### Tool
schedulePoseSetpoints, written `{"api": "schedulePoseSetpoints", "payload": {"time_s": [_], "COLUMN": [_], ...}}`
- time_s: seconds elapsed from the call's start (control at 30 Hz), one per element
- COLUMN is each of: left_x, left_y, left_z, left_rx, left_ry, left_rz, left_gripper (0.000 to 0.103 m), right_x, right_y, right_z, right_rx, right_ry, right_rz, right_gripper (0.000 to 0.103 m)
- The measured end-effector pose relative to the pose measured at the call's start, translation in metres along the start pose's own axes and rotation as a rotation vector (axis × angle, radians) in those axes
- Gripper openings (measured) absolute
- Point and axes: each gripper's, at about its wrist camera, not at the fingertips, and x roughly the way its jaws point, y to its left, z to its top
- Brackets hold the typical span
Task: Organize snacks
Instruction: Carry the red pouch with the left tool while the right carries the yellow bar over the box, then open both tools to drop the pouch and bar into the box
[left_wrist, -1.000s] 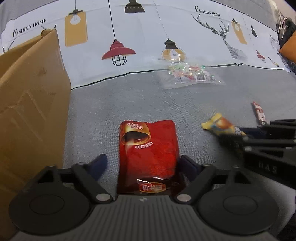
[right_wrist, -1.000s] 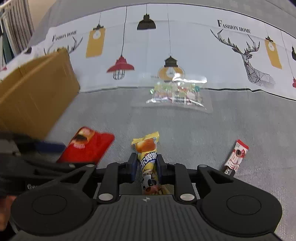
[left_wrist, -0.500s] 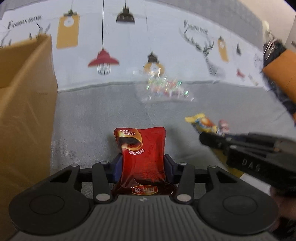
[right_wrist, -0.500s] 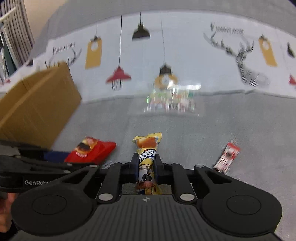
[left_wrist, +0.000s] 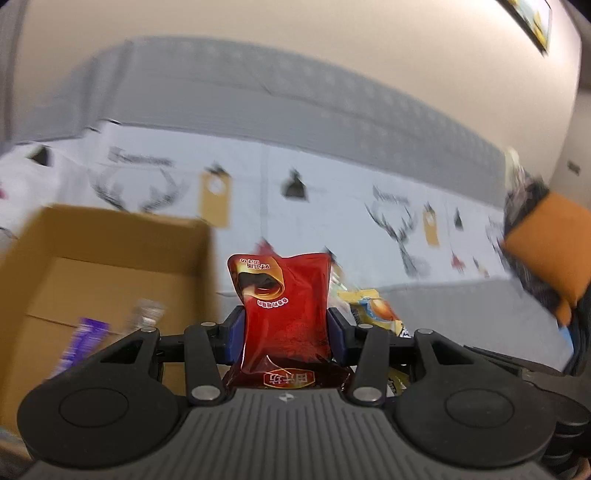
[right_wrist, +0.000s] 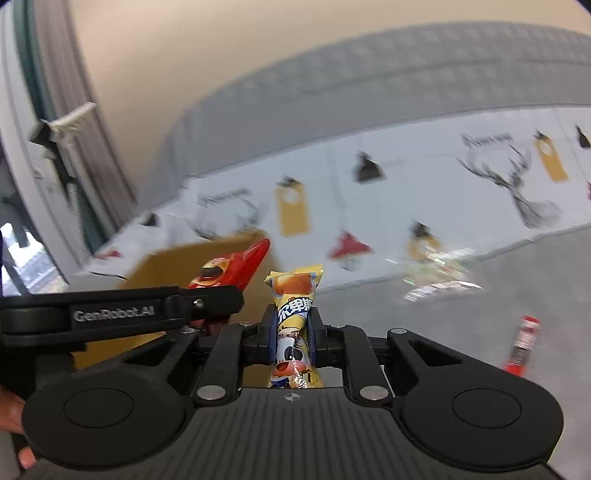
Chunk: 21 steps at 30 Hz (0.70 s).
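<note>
Above the grey bed surface (right_wrist: 480, 302), both grippers carry stock toward the cardboard box (left_wrist: 110, 266).

Item 1: red pouch (left_wrist: 286, 314), glossy foil, flat, crinkled; clamped at its lower sides by the left gripper (left_wrist: 286, 332), whose jaws have just been closing onto it. It stands upright, just right of the box's open mouth.

Item 2: yellow snack bar (right_wrist: 293, 317), slim printed film wrapper, crimped ends; pinched narrowly in the right gripper (right_wrist: 293, 332), which has likewise been tightening.

Handling note: carry each over the box rim before letting go; slippery film may slide, so keep the squeeze steady.

Unsorted: clear candy bag (right_wrist: 439, 277), small red stick pack (right_wrist: 522, 341), both on the bed.
</note>
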Motion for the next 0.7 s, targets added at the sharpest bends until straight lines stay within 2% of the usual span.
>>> {"api": "schedulePoseSetpoints", "payload": {"time_s": [0.2,0.33,0.43,0.5,0.6,0.7], "left_x": [-0.040,-0.043,-0.036,-0.022,-0.003,-0.004], "left_y": [0.071,0.116,0.144,0.159,0.182,0.203], "left_z": [0.009,0.010,0.002,-0.007,-0.018,-0.021], "left_rx": [-0.118,-0.184,-0.206,-0.207,-0.245,-0.307], "left_ry": [-0.069,-0.061,-0.020,0.033,0.119,0.138], "left_rz": [0.087,0.159,0.215,0.253,0.265,0.259], "left_gripper": [0.051,0.051,0.051,0.051,0.051,0.051], "right_x": [0.015,0.042,0.066,0.084,0.107,0.127], "right_y": [0.075,0.111,0.129,0.137,0.142,0.147], "right_z": [0.013,0.008,-0.003,-0.013,-0.032,-0.046], "right_rx": [-0.085,-0.131,-0.144,-0.152,-0.144,-0.139], "right_ry": [-0.002,0.043,0.094,0.142,0.203,0.249], "right_rz": [0.092,0.122,0.134,0.126,0.121,0.116], "right_gripper": [0.016,0.016,0.017,0.017,0.017,0.017]}}
